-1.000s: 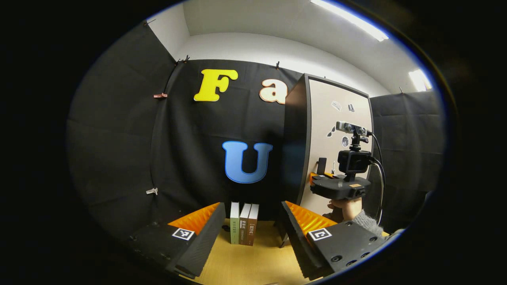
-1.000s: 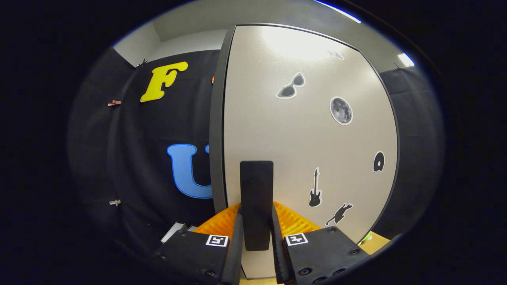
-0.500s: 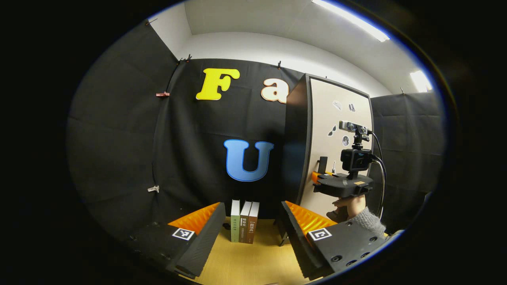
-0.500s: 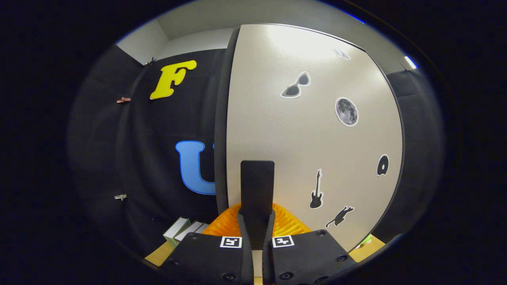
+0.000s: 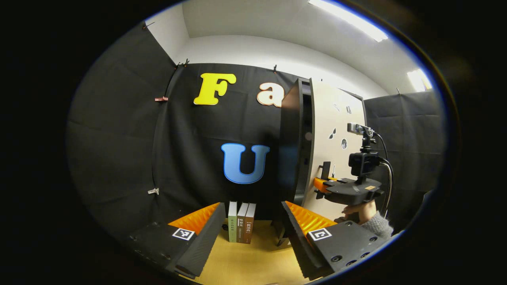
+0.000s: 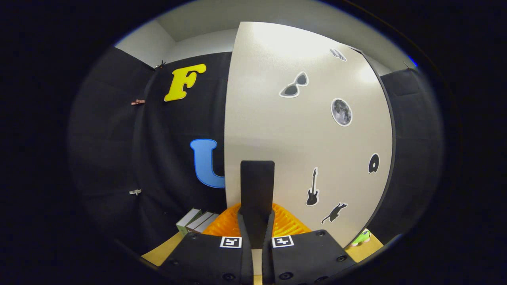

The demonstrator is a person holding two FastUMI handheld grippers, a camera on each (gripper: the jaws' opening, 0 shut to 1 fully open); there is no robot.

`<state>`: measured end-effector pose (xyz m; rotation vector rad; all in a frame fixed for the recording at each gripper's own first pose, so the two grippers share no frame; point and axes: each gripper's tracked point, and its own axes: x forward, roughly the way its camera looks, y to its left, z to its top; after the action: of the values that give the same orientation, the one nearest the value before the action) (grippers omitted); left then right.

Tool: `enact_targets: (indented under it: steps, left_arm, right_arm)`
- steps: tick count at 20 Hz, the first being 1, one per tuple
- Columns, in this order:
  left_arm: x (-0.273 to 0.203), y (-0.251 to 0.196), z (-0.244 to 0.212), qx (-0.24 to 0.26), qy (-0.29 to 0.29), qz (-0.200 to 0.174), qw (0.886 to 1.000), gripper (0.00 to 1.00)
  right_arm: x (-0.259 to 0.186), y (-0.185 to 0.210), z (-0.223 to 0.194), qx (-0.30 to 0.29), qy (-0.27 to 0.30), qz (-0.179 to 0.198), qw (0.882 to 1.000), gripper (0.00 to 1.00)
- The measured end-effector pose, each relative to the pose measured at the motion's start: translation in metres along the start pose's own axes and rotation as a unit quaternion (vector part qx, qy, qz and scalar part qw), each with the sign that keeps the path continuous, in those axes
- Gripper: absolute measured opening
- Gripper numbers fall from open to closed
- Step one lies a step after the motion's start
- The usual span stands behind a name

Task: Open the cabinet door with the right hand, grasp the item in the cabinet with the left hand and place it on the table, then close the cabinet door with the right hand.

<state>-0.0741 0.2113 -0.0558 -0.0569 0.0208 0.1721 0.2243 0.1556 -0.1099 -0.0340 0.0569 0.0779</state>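
**Right gripper clamped on the cabinet handle, door standing ajar**

In the right gripper view, the right gripper [image 6: 256,231] has its two fingers drawn in tight on the dark upright handle [image 6: 257,186] of the pale cabinet door [image 6: 285,130], both pressing its sides. The door carries stickers: sunglasses, a moon, a guitar, a cat and a small disc. At the door's lower right corner a small green item [image 6: 361,237] peeks out on the wooden table [image 6: 158,255], just beside the door's bottom edge; whether it sits inside the cabinet cannot be told. To the left, three books [image 6: 196,221] lie low against the booth wall.

The left gripper view gives the wider scene. The left gripper [image 5: 253,231] has its fingers spread wide apart with nothing between them, held low over the near part of the table [image 5: 245,265]. Beyond the gap the three books [image 5: 240,221] stand upright at the far edge of the table. To the right stands the dark cabinet [image 5: 291,154], and here the door [image 5: 334,150] is seen edge-on, swung a little away from the cabinet's front with a narrow dark gap showing along it. Farther right, the right gripper [image 5: 323,184] meets the handle [image 5: 326,170], with a hand [image 5: 362,208] in a grey sleeve beneath it.
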Motion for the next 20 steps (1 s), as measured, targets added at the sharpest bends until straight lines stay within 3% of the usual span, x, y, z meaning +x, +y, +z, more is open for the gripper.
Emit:
enact_targets:
  steps: [9,20]
  left_arm:
    - [-0.022,-0.051,0.003,0.017,-0.004,-0.049,0.999,0.89]
    - [-0.021,-0.091,0.007,0.020,-0.014,-0.113,0.993,0.89]
  right_arm:
    - [-0.053,-0.016,0.007,-0.007,0.006,0.023,1.000,0.12]
    - [-0.107,-0.056,0.009,0.007,0.004,-0.002,1.000,0.12]
